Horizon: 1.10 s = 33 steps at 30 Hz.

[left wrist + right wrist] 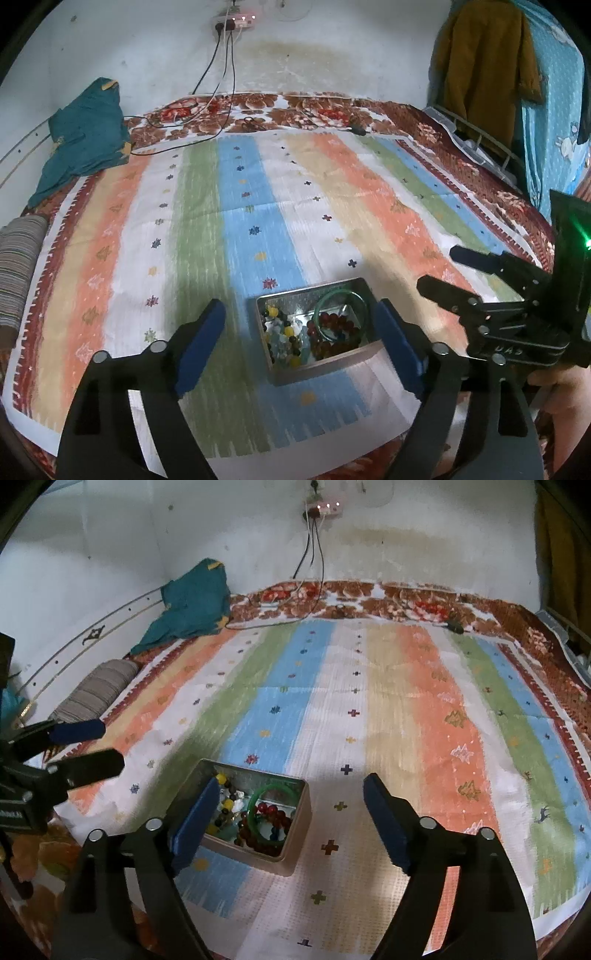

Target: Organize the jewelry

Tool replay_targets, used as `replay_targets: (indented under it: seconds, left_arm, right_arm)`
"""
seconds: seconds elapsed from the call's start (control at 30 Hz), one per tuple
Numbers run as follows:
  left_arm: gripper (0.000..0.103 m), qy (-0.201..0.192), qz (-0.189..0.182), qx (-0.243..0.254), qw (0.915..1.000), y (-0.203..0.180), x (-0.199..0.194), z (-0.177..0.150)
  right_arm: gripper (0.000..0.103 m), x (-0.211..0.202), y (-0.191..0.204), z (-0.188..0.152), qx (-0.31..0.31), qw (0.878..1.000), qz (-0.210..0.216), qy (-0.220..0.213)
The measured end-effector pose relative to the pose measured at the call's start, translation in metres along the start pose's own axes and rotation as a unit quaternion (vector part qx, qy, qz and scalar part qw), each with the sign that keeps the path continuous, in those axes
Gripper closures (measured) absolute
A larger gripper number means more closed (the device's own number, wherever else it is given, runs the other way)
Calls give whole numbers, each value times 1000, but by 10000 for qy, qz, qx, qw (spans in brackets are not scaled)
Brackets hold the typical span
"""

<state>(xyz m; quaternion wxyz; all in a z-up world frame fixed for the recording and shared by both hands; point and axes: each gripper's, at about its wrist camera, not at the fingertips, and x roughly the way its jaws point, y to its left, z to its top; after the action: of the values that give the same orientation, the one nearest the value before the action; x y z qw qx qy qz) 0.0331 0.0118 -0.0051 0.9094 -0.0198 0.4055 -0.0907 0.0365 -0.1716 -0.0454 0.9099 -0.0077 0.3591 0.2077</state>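
Striped cloth [258,206] covers the bed, and near its front edge sits the metal tin [314,332], already loaded with bead strings [332,332] and a green bangle [271,812]. Left gripper [299,343] straddles the tin, jaws released and empty; right gripper [291,819] hangs spread and empty too, probably because everything's stowed.

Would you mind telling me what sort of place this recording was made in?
Most likely a bedroom at home: a bed under a striped cloth, clothes hanging beside it, and a wall socket with trailing cables.
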Motion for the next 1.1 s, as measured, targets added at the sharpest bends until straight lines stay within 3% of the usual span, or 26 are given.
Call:
replay_targets:
  seconds: [0.3, 1.1]
  left_arm:
    - [6, -105, 43, 159, 9998, -8, -9, -9]
    - [6, -233, 217, 201, 9993, -7, -19, -16]
  right_arm:
    - [9, -13, 4, -7, -99, 9998, 42, -150]
    - [7, -33, 4, -15, 4, 9994, 154, -322]
